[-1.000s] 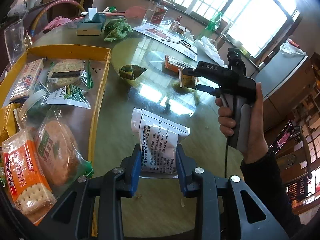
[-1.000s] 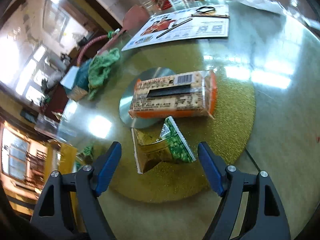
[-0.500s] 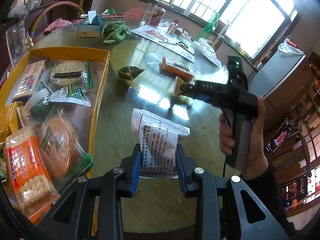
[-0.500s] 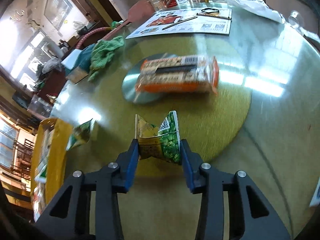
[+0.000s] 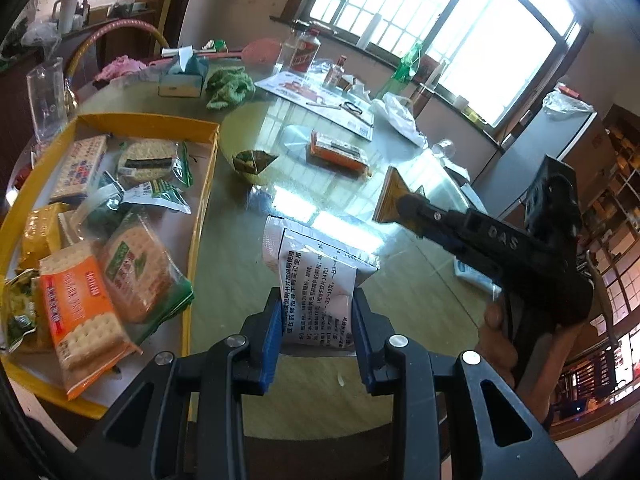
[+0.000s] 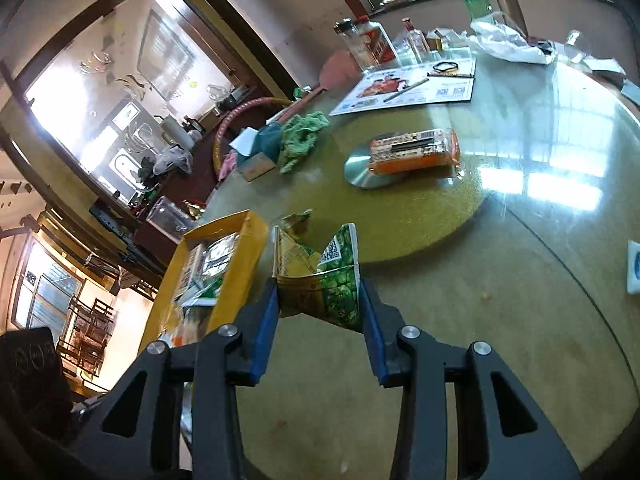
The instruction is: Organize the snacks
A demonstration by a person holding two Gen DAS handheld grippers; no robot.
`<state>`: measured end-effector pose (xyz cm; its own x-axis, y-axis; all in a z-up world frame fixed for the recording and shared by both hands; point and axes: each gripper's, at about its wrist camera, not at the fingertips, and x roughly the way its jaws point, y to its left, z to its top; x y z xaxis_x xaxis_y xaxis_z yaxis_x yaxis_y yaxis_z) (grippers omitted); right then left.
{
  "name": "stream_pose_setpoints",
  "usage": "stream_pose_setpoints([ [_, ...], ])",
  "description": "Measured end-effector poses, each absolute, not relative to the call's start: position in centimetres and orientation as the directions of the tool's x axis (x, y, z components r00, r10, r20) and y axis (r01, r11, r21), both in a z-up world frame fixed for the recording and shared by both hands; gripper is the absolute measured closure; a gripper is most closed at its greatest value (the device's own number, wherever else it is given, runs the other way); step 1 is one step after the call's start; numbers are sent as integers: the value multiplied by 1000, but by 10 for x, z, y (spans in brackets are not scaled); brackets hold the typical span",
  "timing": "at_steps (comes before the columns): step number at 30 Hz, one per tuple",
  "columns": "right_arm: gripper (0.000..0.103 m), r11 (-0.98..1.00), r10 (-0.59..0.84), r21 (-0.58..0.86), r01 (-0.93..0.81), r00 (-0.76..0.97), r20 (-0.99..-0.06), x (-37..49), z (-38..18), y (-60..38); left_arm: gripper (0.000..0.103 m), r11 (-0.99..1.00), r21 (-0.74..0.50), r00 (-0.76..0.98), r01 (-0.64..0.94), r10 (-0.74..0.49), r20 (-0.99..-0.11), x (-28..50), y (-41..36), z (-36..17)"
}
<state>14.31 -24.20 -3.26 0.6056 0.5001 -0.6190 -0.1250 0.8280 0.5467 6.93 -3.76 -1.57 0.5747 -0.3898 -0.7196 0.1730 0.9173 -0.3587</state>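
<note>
My left gripper [image 5: 316, 305] is shut on a white sachet with black print [image 5: 320, 268], held above the glass table beside the yellow tray [image 5: 205, 184]. The tray holds several cracker and biscuit packs. My right gripper [image 6: 319, 296] is shut on a green and yellow pea snack packet [image 6: 332, 280], lifted off the table near the tray's corner [image 6: 256, 240]. In the left wrist view the right gripper [image 5: 404, 205] hangs at the right with that packet [image 5: 389, 196] at its tip. An orange cracker pack [image 6: 414, 150] and a small green packet [image 5: 253, 160] lie on the table.
A silver disc [image 6: 360, 168] and a round yellow mat [image 6: 420, 216] sit under the orange pack. At the far side are a green cloth [image 5: 230, 88], a tissue box [image 5: 180, 80], bottles [image 5: 304, 54], a leaflet [image 6: 408, 88] and a white plastic bag [image 6: 508, 44].
My right gripper shut on the pea packet, lifted it off the yellow mat and carried it left toward the tray. My left gripper rose a little with the sachet.
</note>
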Motion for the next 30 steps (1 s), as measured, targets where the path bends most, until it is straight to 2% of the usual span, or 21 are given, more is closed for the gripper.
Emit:
stream_pose_setpoints([
  [12,62,838,498,518,-171,628,-598,95,-9,-220,71,908,-366,594,204,-412,-692,46,-34,-7],
  [30,62,849,506,470,-240,623,-597,92,-1,-186,71,906,-385,621,175,-405,-671,47,-9,-2],
])
